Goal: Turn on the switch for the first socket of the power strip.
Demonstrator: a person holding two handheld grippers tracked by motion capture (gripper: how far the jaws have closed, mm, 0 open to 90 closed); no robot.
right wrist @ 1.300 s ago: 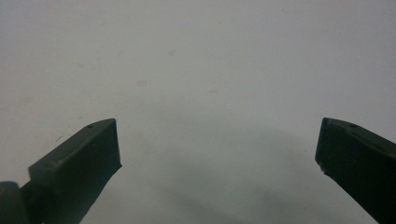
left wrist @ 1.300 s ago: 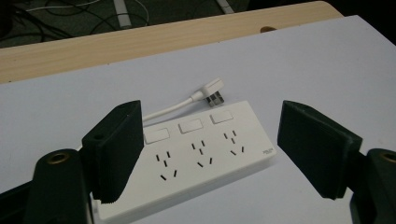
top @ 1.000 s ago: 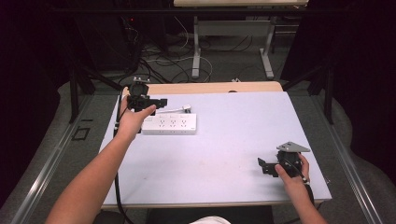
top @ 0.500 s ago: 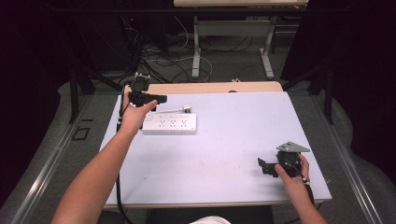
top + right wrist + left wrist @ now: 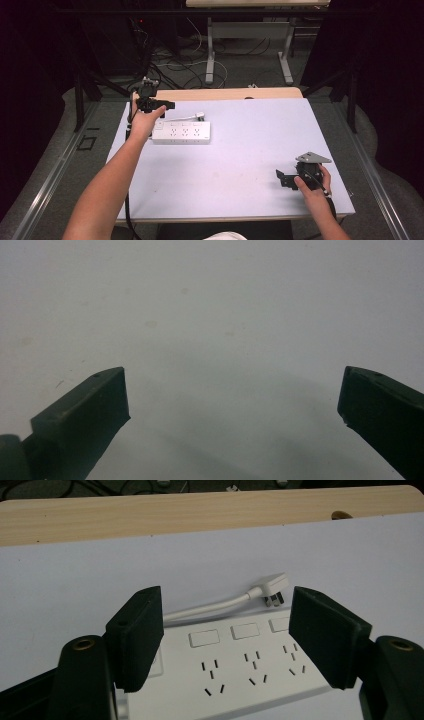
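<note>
White power strip (image 5: 181, 133) sits near the far left of the pale worktop (image 5: 250, 150), with its short cord curling behind it to the plug (image 5: 270, 589) lying flat just past the strip. Your left hand-held gripper (image 5: 156, 105) hovers over the strip's left end, jaws apart with nothing pinched; they've just been closing a bit, and in the left gripper view the strip's near-left part lies between them without either pad pressing on it.

If you're going for the strip, I'd come down square across its narrow width so both pads meet the long sides evenly. It looks smooth and light, so a skewed pinch could make it swivel. Watch the cord too; it'll probably drag the plug along.

Your right hand-held gripper (image 5: 286, 178) rests at the near right of the worktop, well apart from the strip, jaws spread wide over bare surface and gripping nothing.

Hard to tell: the strip's left end hides behind the left jaw, and its near edge is cut off at the bottom of the left gripper view.
</note>
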